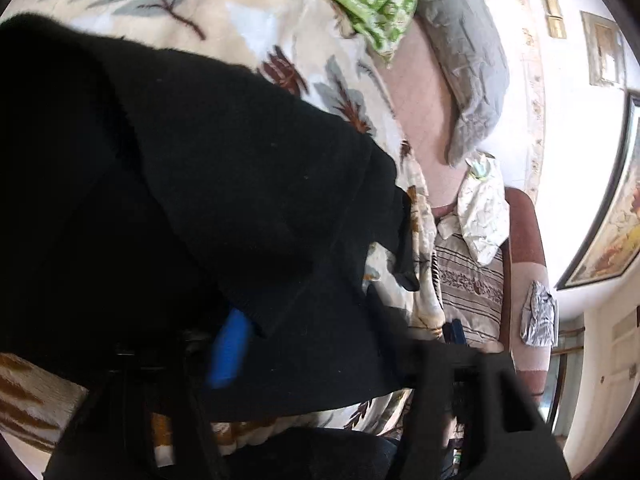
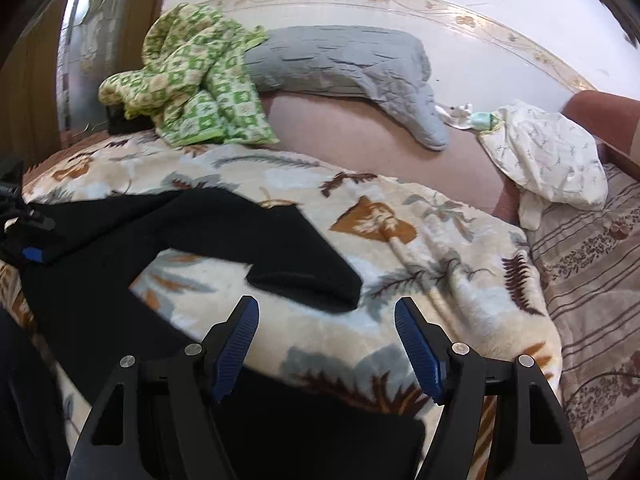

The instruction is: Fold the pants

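Right wrist: leaf-print blanket (image 2: 400,248), pale wall (image 2: 480,8).

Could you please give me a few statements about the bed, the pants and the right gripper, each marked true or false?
1. The black pants lie on a leaf-patterned blanket. True.
2. The right gripper is clamped on the pants. False: its fingers stand apart with nothing between them.
3. A grey pillow lies by the wall. True.
4. The green checked cloth is neatly folded. False: it lies crumpled.
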The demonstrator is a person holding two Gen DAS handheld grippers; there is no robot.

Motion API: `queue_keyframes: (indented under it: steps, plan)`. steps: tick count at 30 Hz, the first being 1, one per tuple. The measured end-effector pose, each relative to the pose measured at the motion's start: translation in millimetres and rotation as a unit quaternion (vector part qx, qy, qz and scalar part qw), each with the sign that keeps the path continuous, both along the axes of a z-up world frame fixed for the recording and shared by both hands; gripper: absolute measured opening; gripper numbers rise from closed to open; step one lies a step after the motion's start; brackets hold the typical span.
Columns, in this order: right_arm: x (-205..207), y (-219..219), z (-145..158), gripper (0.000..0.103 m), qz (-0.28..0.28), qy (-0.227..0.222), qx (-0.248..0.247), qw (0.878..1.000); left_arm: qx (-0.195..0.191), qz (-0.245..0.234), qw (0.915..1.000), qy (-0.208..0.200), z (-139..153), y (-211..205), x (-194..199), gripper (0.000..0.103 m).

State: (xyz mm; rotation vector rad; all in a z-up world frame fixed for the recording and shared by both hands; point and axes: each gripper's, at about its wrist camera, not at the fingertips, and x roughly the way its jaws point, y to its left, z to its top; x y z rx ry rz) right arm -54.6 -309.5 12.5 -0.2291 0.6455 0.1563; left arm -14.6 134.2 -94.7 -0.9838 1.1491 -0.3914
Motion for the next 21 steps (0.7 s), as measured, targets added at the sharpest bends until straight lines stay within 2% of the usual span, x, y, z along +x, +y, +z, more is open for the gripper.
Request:
queue_keyframes:
  steps: [1,3,6,11,14,16,17,18,19,21]
  plan:
    - [7,-1,1,0.071,0.004,-0.003,-0.003,1.000,0.005,-0.007,1.0000,0.004,0,-2,1,0.003]
    - [23,1,-2,0.071,0.032,0.004,-0.007,0.999,0.009,-0.005,0.9999,0.000,3,0,-2,0.003]
    - [46,14,-13,0.071,0.072,0.025,-0.037,0.996,0.006,-0.002,0.9995,-0.030,20,4,-4,0.003]
    - [75,57,-48,0.072,0.165,0.082,-0.070,0.980,0.002,0.010,0.9974,-0.071,51,17,1,0.003]
    - [86,79,-75,0.070,0.168,0.095,-0.154,0.969,0.004,0.019,0.9966,-0.080,62,25,11,0.003]
    - [92,81,-89,0.052,0.138,0.101,-0.207,0.963,0.001,0.030,0.9959,-0.085,67,34,18,0.003]
    - [93,76,-89,0.012,0.129,0.105,-0.199,0.966,0.003,0.042,0.9946,-0.095,72,41,25,0.003]
    - [96,69,-86,0.005,0.114,0.115,-0.183,0.970,0.012,0.056,0.9922,-0.110,79,51,32,0.003]
    - [95,60,-77,0.005,0.100,0.102,-0.161,0.977,0.035,0.074,0.9870,-0.138,87,62,43,0.004]
    - [91,39,-55,0.005,0.071,0.078,-0.112,0.988,0.100,0.104,0.9716,-0.187,92,78,63,0.013]
